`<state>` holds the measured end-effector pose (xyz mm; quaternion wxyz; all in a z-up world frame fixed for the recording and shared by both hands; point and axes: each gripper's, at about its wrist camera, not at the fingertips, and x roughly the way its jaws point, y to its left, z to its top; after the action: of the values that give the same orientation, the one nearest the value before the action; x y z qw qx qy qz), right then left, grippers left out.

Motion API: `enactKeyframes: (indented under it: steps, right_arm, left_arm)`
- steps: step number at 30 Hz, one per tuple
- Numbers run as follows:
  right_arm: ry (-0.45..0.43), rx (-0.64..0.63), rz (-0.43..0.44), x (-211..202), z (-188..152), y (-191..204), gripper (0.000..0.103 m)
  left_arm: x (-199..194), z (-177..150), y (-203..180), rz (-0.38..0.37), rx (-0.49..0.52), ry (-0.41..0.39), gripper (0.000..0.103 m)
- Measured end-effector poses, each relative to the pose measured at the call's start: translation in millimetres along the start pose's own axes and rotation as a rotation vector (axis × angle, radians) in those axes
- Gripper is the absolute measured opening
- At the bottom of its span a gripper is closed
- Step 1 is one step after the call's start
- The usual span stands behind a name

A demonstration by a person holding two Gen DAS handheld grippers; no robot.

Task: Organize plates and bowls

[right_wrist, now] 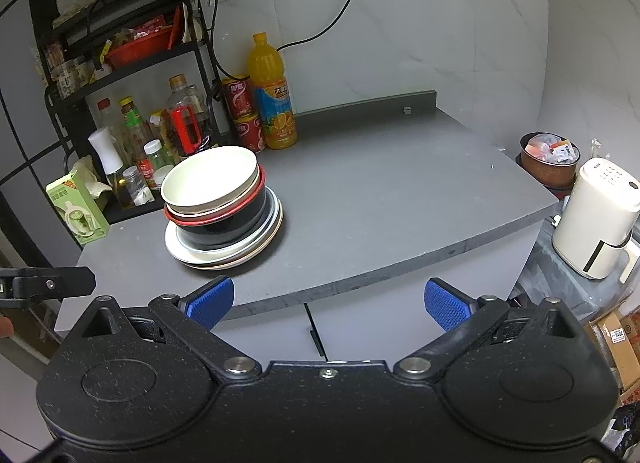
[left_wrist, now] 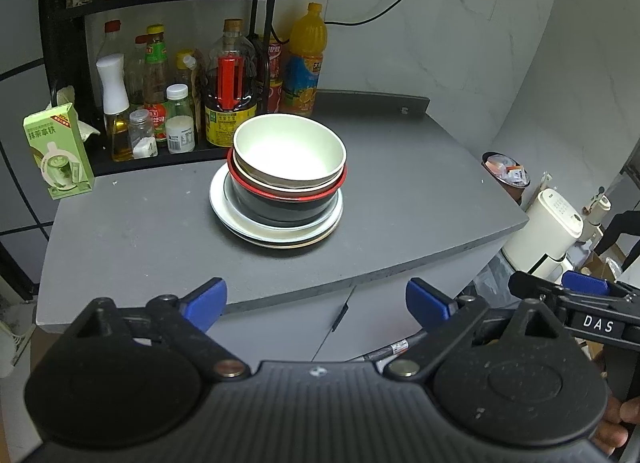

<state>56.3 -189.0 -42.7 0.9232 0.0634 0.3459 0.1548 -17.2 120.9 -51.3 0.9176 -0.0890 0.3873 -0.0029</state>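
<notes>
bowls (right_wrist: pixel 212 187) stacked on plates (right_wrist: pixel 224 247), counter (right_wrist: pixel 380 203)

Bowls (left_wrist: pixel 289 155) on plates (left_wrist: pixel 276 229) (before bottles (left_wrist: pixel 230 83))

1. Bowls (left_wrist: pixel 289 155): three nested, a white one on top, a red-rimmed one under it, a black one at the bottom.
2. Plates (left_wrist: pixel 276 231): at least three stacked under the bowls; the exact count cannot be told from the rims.
3. Orange juice bottle (left_wrist: pixel 304 63): one.
4. Red drink cans (right_wrist: pixel 244 111): two, one stacked on the other.
5. Green drink carton (left_wrist: pixel 60 151): one.
6. Condiment bottles and jars (left_wrist: pixel 160 95) on the rack's lower shelf: about eight.
7. Grippers: two, left gripper (left_wrist: pixel 316 301) and right gripper (right_wrist: pixel 328 301).
8. White appliance (right_wrist: pixel 596 219): one.
</notes>
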Motion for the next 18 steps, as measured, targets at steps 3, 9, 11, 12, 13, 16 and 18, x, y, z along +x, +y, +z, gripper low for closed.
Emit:
enactKeyframes:
  steps: [3, 9, 11, 12, 13, 16, 18]
  right_arm:
    - [-0.001, 0.001, 0.003, 0.5, 0.1, -0.4, 0.102]
    - [-0.005, 0.0, 0.009, -0.6, 0.7, 1.1, 0.102]
    - [-0.006, 0.003, 0.008, -0.2, 0.6, 1.1, 0.102]
    - [-0.006, 0.003, 0.008, -0.1, 0.9, 1.2, 0.102]
    - [-0.007, 0.004, 0.008, -0.1, 1.0, 1.1, 0.102]
    - [-0.011, 0.008, 0.007, -0.4, 2.3, -0.2, 0.102]
    - [-0.011, 0.011, 0.006, -0.7, 2.6, -0.8, 0.102]
  left_arm:
    - [0.1, -0.9, 1.0, -0.001, -0.002, 0.006, 0.095]
    - [-1.7, 0.3, -0.4, 0.0, 0.005, 0.006, 0.095]
    - [-1.4, 1.3, -1.3, -0.002, 0.011, 0.008, 0.095]
    - [-1.5, 2.1, -1.4, -0.006, 0.01, 0.011, 0.095]
    - [-2.4, 2.9, -2.1, -0.005, 0.013, 0.01, 0.095]
    - [-4.5, 5.0, -4.0, -0.012, 0.025, 0.002, 0.095]
    - [-4.4, 6.3, -4.5, -0.016, 0.02, 0.004, 0.095]
